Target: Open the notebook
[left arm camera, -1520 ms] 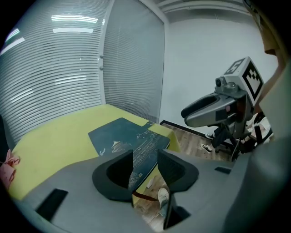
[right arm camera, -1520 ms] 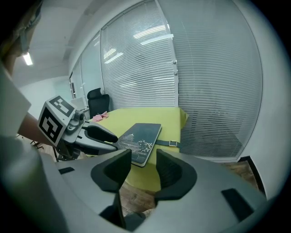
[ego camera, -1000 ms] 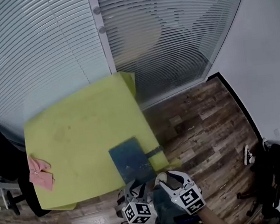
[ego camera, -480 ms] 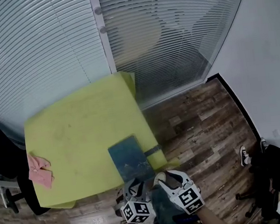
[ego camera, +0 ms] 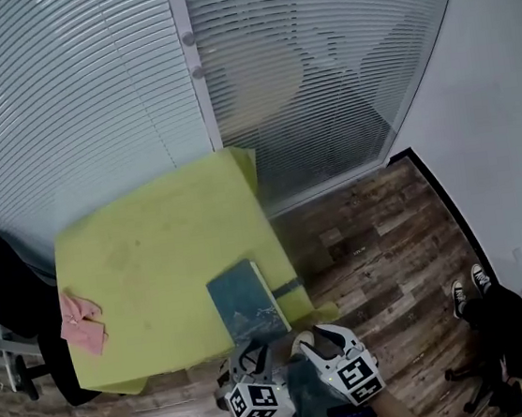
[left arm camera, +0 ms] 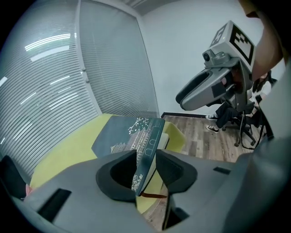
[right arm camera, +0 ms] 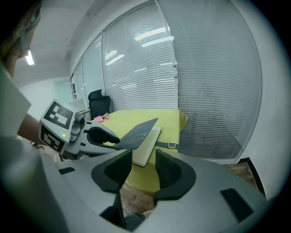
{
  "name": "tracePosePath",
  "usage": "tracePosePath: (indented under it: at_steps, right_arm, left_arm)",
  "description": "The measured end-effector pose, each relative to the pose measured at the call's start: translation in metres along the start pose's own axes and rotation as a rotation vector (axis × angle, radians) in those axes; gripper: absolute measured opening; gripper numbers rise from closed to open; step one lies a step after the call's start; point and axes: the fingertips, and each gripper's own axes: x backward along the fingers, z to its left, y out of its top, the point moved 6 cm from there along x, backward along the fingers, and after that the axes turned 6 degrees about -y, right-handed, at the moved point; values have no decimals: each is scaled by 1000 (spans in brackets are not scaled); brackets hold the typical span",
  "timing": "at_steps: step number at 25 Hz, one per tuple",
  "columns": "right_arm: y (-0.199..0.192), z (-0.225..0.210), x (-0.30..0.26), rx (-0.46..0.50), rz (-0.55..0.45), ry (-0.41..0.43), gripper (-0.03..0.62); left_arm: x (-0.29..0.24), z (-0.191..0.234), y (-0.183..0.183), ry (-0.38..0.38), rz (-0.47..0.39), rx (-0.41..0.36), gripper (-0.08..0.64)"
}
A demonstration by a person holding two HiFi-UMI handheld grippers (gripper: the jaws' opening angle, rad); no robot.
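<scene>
Notebook [ego camera: 246, 301] lies on the desk [ego camera: 144, 255] just ahead of both pairs of fingers, its dark cover [left arm camera: 129, 136] raised off the pages. The left gripper [left arm camera: 146, 164] has just been closing, and its fingers pinch the cover's near edge. The right gripper [right arm camera: 138, 164], beside it, has its fingers spread and empty, with the notebook's corner beyond them.
</scene>
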Motion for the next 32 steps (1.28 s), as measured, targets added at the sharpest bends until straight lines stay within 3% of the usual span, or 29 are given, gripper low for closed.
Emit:
tracePosePath:
  at_steps: [9, 13, 18, 32]
  right_arm:
    - [5, 5, 4, -7, -24, -25, 173]
    - [8, 19, 0, -5, -21, -7, 173]
    - [14, 6, 18, -29, -66, -20, 173]
    - [18, 22, 20, -23, -86, 20, 170]
  left_arm:
    - [10, 10, 1, 22, -37, 14, 129]
    - [24, 13, -7, 44, -41, 60, 120]
    - [27, 4, 6, 59, -64, 73, 113]
    - [52, 12, -7, 118, -122, 228, 91]
